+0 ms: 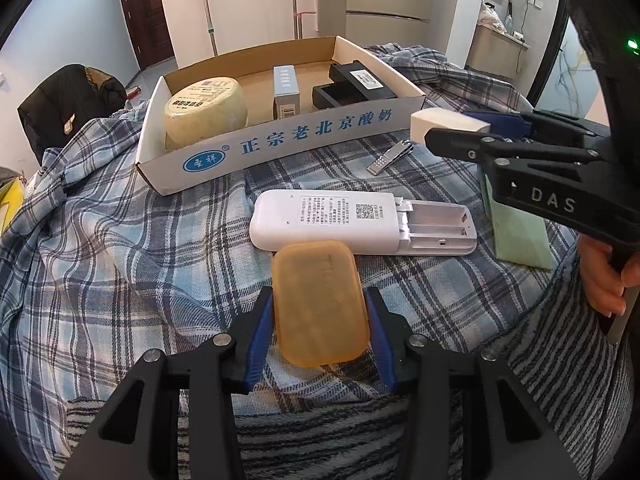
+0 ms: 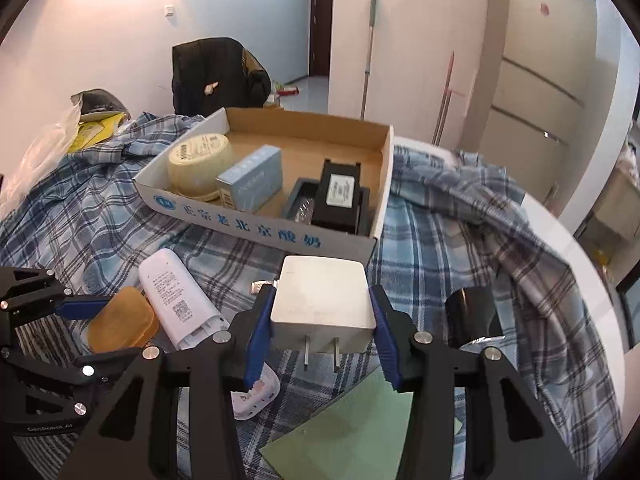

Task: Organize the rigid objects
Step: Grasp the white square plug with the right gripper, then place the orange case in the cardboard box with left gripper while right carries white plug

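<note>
My left gripper (image 1: 319, 312) is shut on an amber soap bar (image 1: 318, 304), held just above the plaid cloth; the bar also shows in the right wrist view (image 2: 120, 322). My right gripper (image 2: 322, 316) is shut on a white plug adapter (image 2: 324, 300), prongs toward the camera, in front of the cardboard tray (image 2: 256, 228). The adapter shows at the right in the left wrist view (image 1: 448, 124). The tray (image 1: 280, 140) holds a round cream tub (image 1: 206, 112), a pale blue box (image 1: 286, 90) and a black box (image 1: 356, 84).
A white remote (image 1: 360, 222) with its battery bay open lies on the cloth beyond the soap. A nail clipper (image 1: 390, 157) lies near the tray. A green card (image 1: 516, 228) lies at the right. A black cylinder (image 2: 474, 316) stands right of the adapter.
</note>
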Tool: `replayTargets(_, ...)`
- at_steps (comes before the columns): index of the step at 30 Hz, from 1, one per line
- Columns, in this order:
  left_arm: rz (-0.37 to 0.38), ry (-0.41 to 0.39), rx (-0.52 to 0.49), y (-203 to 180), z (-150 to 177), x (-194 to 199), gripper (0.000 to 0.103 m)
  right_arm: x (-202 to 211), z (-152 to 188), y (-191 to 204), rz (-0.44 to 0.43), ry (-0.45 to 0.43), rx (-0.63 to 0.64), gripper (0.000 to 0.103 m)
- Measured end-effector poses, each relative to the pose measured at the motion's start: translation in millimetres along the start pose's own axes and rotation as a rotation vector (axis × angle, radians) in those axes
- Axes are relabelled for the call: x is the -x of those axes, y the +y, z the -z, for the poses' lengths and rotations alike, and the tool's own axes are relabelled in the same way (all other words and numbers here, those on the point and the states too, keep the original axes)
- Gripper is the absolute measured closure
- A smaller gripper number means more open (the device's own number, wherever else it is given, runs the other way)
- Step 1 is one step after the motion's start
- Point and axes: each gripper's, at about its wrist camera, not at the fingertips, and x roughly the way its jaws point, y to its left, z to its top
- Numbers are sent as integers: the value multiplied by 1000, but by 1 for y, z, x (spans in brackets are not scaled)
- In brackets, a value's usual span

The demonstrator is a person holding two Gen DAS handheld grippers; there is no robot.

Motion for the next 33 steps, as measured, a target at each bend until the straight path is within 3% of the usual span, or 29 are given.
replayTargets(5, 14, -12, 15, 3, 0, 2, 57, -4, 3, -3, -13, 26, -18, 58)
replayTargets(8, 52, -103, 23, 6, 3, 20, 57, -4, 3, -5, -12, 23, -30, 58)
replayTargets(12, 38, -231, -34, -4, 7, 45, 57, 0, 2, -7, -2, 5, -39, 58)
replayTargets(14, -15, -301, -79, -12, 8, 58, 57, 7, 0, -7, 1, -20, -35, 58)
replayTargets(17, -185, -414, -135, -24, 10, 79, 57, 23, -7, -7, -10, -63, -19, 58)
replayTargets(20, -174, -428, -149, -24, 5, 96, 57, 36, -17, -7, 6, -98, -23, 58)
replayTargets(26, -165, -449, -66, -4, -32, 117, 57, 51, -43, -1, 17, -136, -6, 58)
replayTargets(33, -114, -486, 128, 45, -92, 120, 57, 54, -83, 6, 27, -160, 8, 58)
